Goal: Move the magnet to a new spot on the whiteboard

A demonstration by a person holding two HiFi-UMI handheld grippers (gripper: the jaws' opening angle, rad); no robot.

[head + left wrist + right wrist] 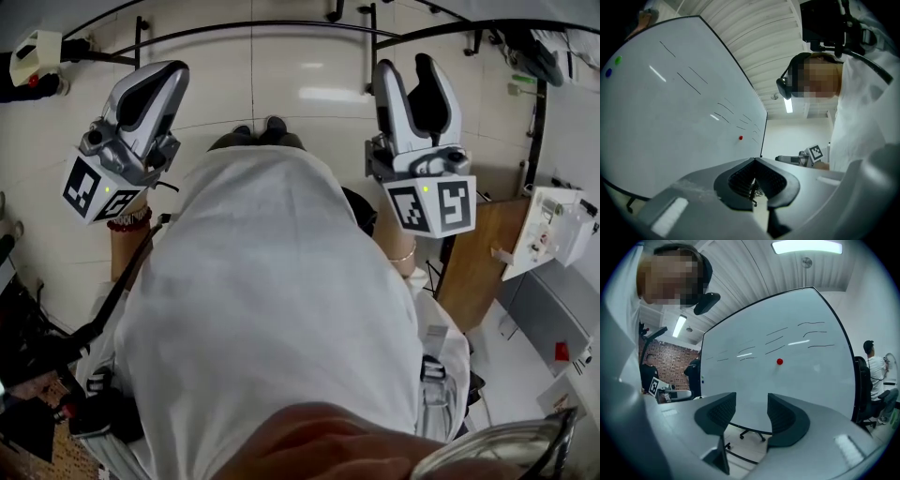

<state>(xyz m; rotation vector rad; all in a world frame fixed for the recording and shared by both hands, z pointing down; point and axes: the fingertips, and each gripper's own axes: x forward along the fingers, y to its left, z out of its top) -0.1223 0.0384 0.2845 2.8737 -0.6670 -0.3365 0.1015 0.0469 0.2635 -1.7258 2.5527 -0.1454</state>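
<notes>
A small red magnet [779, 362] sticks to the whiteboard [806, 380], just under some thin black pen strokes. The left gripper view shows the same magnet [740, 137] low on the whiteboard [670, 122], near its right edge. My right gripper [751, 411] points at the board from some way off, open, with nothing between its jaws. My left gripper [754, 164] is shut with nothing in it. In the head view both grippers, the left gripper [142, 94] and the right gripper [417, 89], are held up in front of my white-clad body; the board's face is out of that view.
A green magnet [618, 60] and a blue magnet [608, 72] sit at the board's far edge. The board stands on a black wheeled base [750, 432]. A person [874, 371] sits on a chair to its right. Two more people [696, 373] stand by a brick wall.
</notes>
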